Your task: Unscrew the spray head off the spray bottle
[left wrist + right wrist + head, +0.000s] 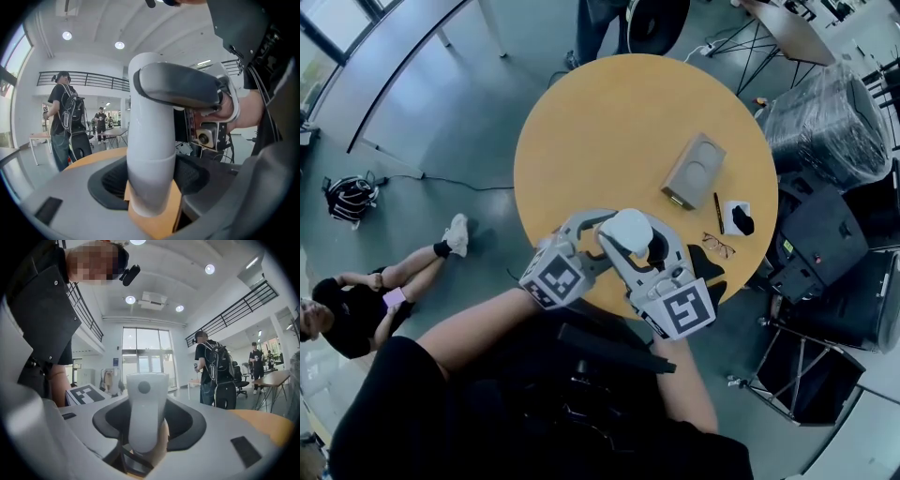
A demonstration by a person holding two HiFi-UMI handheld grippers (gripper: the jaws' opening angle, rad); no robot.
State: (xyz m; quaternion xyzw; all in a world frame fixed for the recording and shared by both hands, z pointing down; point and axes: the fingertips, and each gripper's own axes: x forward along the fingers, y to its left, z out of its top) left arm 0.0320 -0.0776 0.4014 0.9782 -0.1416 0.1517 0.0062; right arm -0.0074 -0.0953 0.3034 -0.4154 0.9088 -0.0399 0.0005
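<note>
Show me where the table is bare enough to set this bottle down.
Bare: the table's far and left part, from the grey box to the left rim. Crowded: the right edge, with box, pen and glasses, and the near edge under the held bottle.

The bottle is smooth white plastic with a soft sheen, and its head is the same. The left tool and right tool are matt grey plastic with black textured pads. The desk top is smooth, matt and wood-toned. The floor is glossy grey.
</note>
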